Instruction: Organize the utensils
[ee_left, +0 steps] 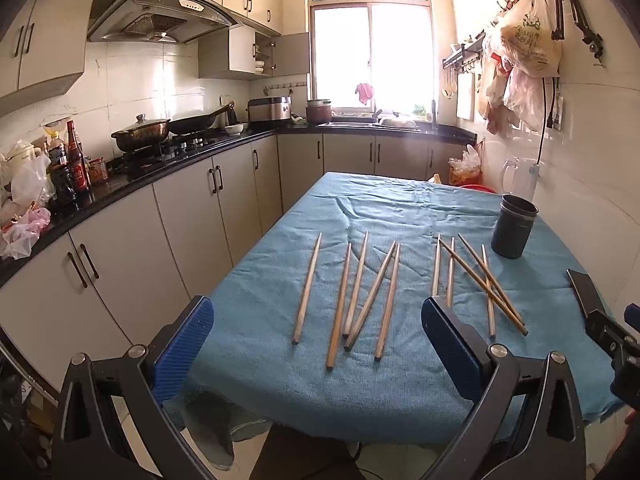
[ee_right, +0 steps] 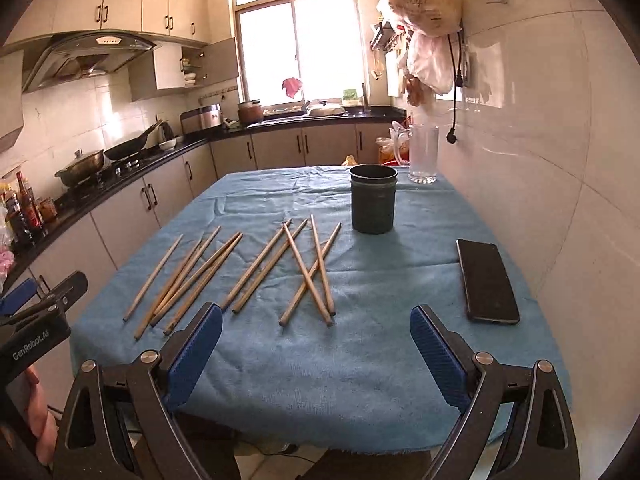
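Along the left wall runs a counter (ee_left: 132, 178) with a lidded pot (ee_left: 141, 133) and a wok (ee_left: 198, 122) on the stove. The left gripper (ee_left: 318, 346) hovers over the near edge of the table, its blue pads (ee_left: 184, 350) spread wide apart and holding nothing. A blue cloth (ee_right: 320, 380) covers the table, and ten wooden chopsticks (ee_left: 307, 288) lie loose on it in two groups. The left group has five, the middle ones touching or overlapping near their close ends. The right group (ee_right: 308, 270) also has five: two lie side by side, and three cross one another just to their right. The right gripper (ee_right: 316, 354) hangs above the near part of the cloth, its jaws likewise wide open and empty, with the crossed chopsticks ahead of it. Beyond the right group stands a dark cup (ee_right: 373, 199), upright, near but apart from the chopstick tips. Behind the cup, next to the tiled wall, stands a clear glass jug (ee_right: 422, 154). At the far right a black phone (ee_right: 486, 280) lies flat on the cloth, well apart from the chopsticks.
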Demonstrator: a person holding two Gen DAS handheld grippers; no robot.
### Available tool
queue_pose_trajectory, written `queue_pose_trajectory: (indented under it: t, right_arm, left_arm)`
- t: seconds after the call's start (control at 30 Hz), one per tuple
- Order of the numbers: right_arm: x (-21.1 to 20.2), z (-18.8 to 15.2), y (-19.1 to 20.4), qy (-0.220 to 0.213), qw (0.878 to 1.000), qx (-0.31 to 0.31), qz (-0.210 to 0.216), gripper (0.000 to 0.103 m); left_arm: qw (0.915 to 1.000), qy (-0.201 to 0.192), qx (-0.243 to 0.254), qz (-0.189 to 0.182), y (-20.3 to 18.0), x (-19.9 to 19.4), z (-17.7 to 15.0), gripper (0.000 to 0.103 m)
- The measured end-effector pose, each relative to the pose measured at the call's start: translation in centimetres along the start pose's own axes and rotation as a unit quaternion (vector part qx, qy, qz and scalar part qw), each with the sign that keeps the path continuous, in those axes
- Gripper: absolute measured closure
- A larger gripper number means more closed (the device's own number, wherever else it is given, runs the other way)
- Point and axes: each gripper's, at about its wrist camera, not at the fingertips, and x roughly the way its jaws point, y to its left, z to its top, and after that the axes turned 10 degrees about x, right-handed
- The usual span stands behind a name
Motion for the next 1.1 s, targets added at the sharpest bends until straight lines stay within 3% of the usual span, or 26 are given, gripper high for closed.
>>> queue_pose_trajectory:
  t: [1.1]
  right_arm:
    - [0.38, -0.27, 0.18, 0.014, 1.0, 0.002, 0.004, 0.009]
  left_arm:
    - [0.9999, 0.009, -0.005, 0.002, 0.01, 0.36, -0.38, 0.0]
